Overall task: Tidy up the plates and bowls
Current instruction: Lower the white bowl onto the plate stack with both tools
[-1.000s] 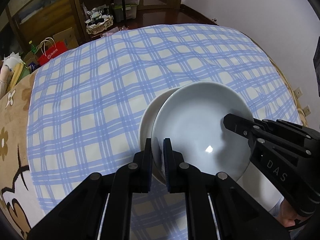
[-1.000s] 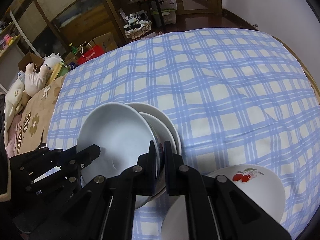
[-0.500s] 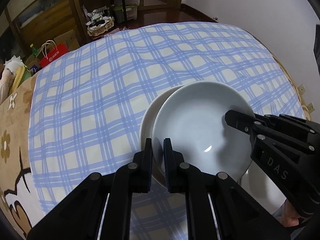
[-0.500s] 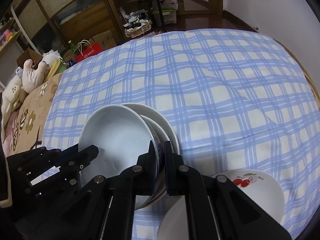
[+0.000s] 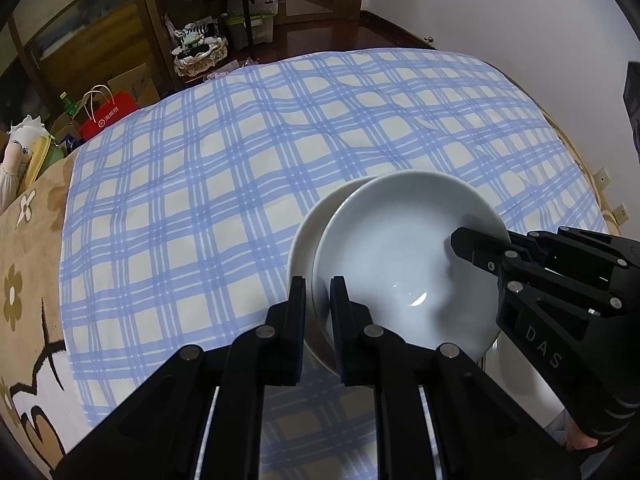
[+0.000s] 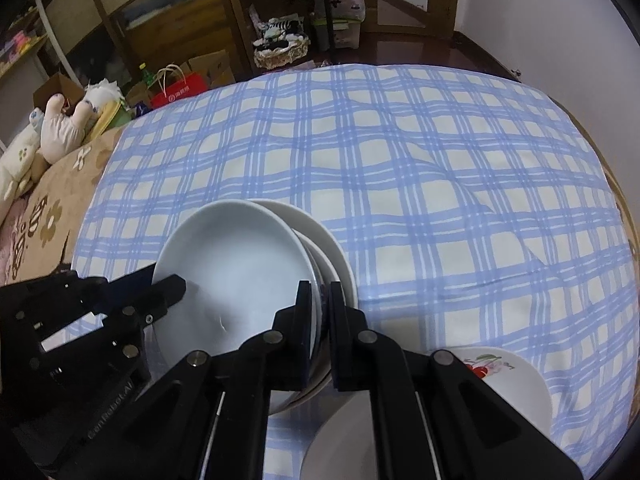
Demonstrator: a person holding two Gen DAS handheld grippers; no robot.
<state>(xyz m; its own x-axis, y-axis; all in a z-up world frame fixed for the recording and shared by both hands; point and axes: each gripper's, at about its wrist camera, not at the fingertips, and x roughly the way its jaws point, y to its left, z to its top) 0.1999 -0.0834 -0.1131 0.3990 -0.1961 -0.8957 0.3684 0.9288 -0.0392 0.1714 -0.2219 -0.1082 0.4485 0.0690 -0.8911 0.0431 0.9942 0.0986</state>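
A pale grey-white bowl [image 5: 400, 248] sits off-centre in a white bowl [image 5: 308, 228] on the blue-checked cloth [image 5: 200, 200]. My left gripper [image 5: 318, 300] has the top bowl's near-left rim between its pads; the jaws are opening slightly, pads still on the rim. In the right wrist view the stack shows three nested bowls, the pale one [image 6: 236, 264] on top. My right gripper [image 6: 320, 300] is shut on the stack's right rims, where a blue-patterned edge shows between its fingers. Each gripper appears in the other's view: the right gripper [image 5: 464, 242], the left gripper [image 6: 172, 284].
A cherry-patterned plate [image 6: 508, 376] and a plain white plate [image 6: 348, 432] lie at the near right under my right gripper. A beige flowered blanket [image 5: 24, 280] borders the cloth on the left. Beyond the far edge are a red bag [image 5: 106, 116], a basket and shelves.
The right wrist view has rolled a little, so the cherry plate sits lower in it. The gap between the left fingers looks slightly wider. The stack stays in place.
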